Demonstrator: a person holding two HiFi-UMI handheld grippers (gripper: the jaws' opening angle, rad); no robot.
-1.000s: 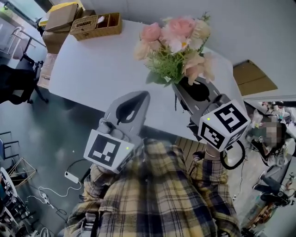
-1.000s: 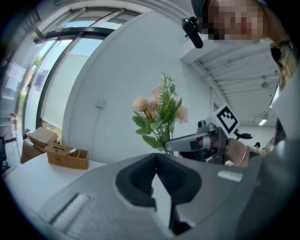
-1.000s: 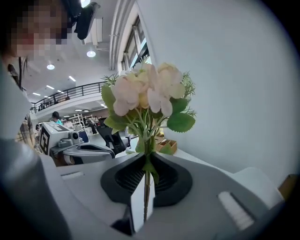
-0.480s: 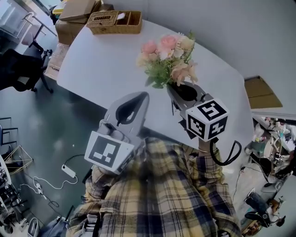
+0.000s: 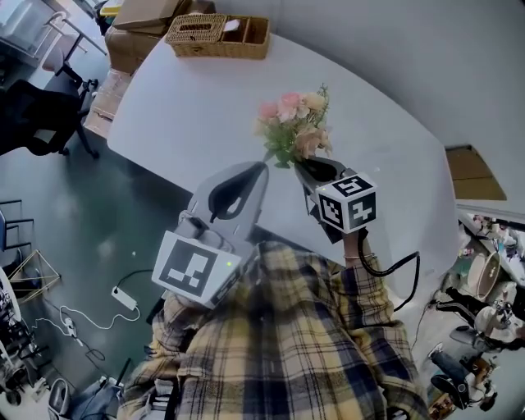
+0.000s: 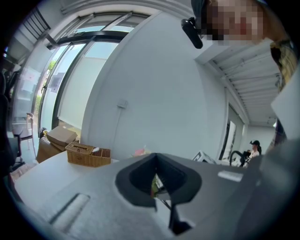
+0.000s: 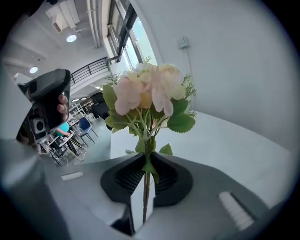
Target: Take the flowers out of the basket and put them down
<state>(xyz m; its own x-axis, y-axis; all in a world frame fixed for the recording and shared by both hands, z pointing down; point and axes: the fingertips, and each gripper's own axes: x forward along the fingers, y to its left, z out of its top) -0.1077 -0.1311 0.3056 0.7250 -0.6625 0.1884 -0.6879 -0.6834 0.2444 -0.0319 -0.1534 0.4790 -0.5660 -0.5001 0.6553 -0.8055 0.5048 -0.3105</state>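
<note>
Right gripper (image 5: 317, 170) dropped toward table (image 5: 180, 107), jaws clamped on stems of flowers (image 5: 293, 127). Left gripper (image 5: 248, 170) at its 9 o'clock, jaws together, empty. Basket (image 5: 217, 37) at 11 o'clock.

We see our right gripper (image 7: 144, 186) clamped on the stems of the pink flowers (image 7: 147, 89), their blooms upright above the white table (image 7: 229, 145).

Left gripper (image 5: 261, 169) jaws together; right gripper (image 5: 302, 166), tilted down, clamps flowers (image 5: 291, 123).

place: office workspace | evidence: white table (image 5: 189, 107), office chair (image 5: 37, 115), cardboard boxes (image 5: 156, 12), floor cables (image 5: 78, 324)
</note>
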